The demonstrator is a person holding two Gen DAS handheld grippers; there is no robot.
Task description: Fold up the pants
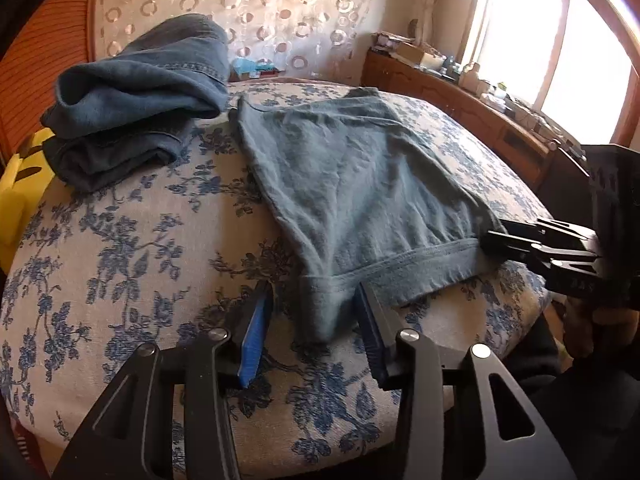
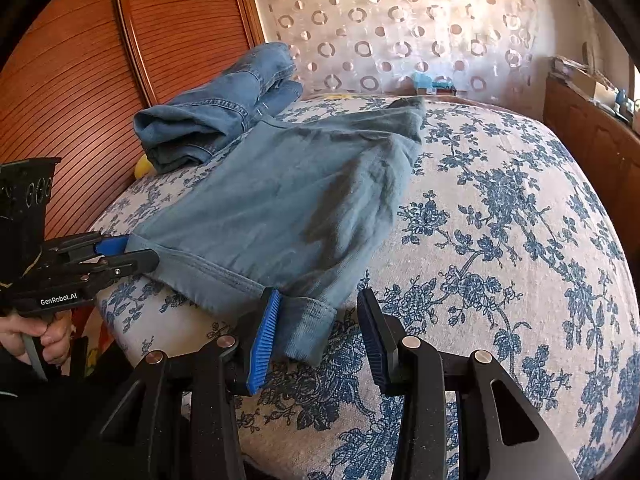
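Grey-blue pants [image 1: 352, 184] lie flat on the flowered bed, also in the right wrist view [image 2: 280, 208]. My left gripper [image 1: 316, 300] is open, its blue pads either side of the near left corner of the hem band, not closed on it. My right gripper [image 2: 318, 300] is open around the other near corner, a folded cuff [image 2: 312, 328]. Each gripper shows in the other's view: the right one [image 1: 496, 236] at the right end of the band, the left one [image 2: 136, 252] at the left end.
Folded blue jeans [image 1: 136, 116] sit in a pile at the far left of the bed [image 1: 120, 264], also in the right wrist view [image 2: 216, 112]. A yellow object [image 1: 20, 184] is at the left edge. A wooden cabinet [image 1: 460, 100] with clutter stands right, under a window.
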